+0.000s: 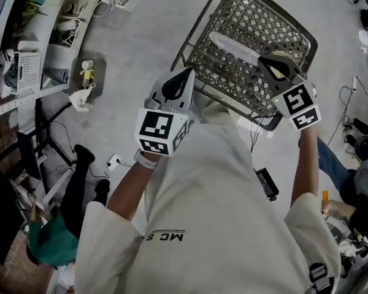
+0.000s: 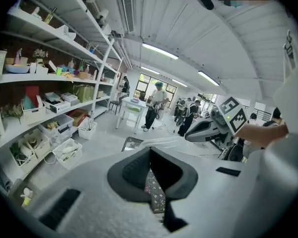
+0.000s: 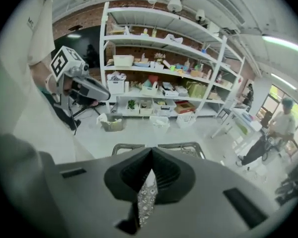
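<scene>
The concrete floor (image 1: 141, 48) carries a power strip (image 1: 113, 162) and black device (image 1: 267, 184).

Dark grey metal lattice-mesh basket (image 1: 248, 17) showed a criss-cross diamond pattern. White plastic left gripper (image 1: 183, 78) & white plastic right gripper (image 1: 276, 63): black jaws, cubes w/ blk-and-white square markers. Cream cotton T-shirt (image 1: 221, 213) bore dark print; concrete floor (image 1: 141, 41) was pale grey.

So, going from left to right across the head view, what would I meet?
Storage shelves → left gripper → wire basket → right gripper → a person's blue trouser leg.
</scene>
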A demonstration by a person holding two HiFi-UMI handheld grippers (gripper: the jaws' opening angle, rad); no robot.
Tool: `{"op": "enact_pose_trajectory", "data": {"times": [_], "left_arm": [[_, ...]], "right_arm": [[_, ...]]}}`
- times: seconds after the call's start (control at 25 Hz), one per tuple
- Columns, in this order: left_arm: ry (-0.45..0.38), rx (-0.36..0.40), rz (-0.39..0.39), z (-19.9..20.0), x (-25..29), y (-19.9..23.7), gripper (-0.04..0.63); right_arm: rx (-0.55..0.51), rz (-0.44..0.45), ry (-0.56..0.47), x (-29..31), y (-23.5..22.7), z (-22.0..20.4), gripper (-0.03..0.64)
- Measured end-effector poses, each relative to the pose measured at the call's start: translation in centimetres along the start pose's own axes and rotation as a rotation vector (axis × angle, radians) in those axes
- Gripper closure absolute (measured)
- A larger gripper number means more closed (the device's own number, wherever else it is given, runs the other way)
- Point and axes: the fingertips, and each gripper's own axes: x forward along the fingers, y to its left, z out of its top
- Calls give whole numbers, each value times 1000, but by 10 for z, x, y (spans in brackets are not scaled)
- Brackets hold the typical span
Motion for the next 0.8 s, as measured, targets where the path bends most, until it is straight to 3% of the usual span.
{"op": "enact_pose_trajectory", "data": {"times": [0.48, 0.8], "left_arm": [[-143, 84, 19, 55, -39, -6, 574], [-153, 94, -15, 62, -44, -13, 574]], "right_arm": [[273, -297, -292, -105, 1, 21, 600], [375, -479, -449, -130, 23, 49, 600]]}}
